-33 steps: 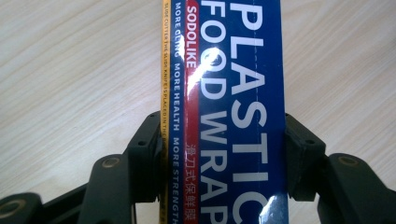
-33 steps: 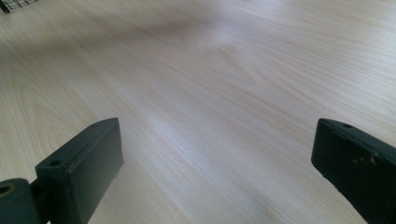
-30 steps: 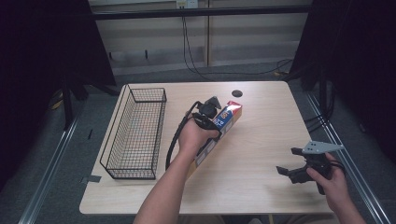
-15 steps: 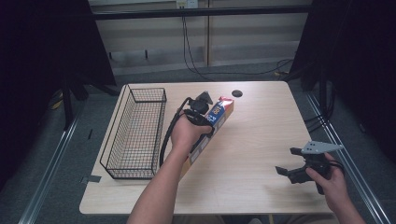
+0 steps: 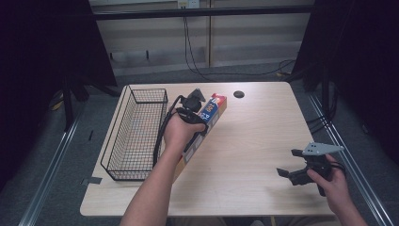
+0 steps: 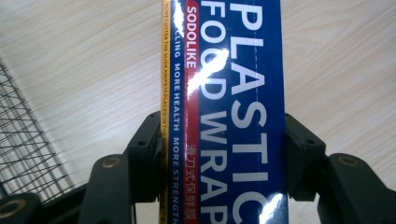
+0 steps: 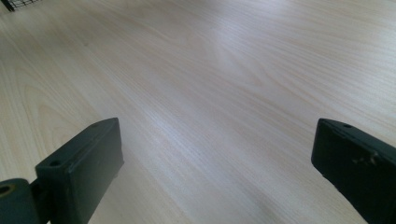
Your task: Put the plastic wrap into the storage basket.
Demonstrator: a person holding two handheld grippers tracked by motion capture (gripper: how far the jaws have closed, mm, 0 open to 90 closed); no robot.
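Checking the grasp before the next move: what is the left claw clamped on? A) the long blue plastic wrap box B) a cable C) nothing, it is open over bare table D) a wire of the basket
A: in the left gripper view the left claw has its jaws pressed against both sides of the blue plastic wrap box.

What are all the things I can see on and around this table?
plastic wrap box: one, blue with red and yellow edge, clamped lengthwise in the left hand-held gripper, right of the basket.
wire basket: one, black, left part of the table.
round hole: one, dark, far edge of the table top.
table: one, light wood.
cables: several, black, on the floor behind the table.
left hand-held gripper: one, black, shut on the box.
right hand-held gripper: one, black with a grey plate, jaws open, over the table's near right corner.
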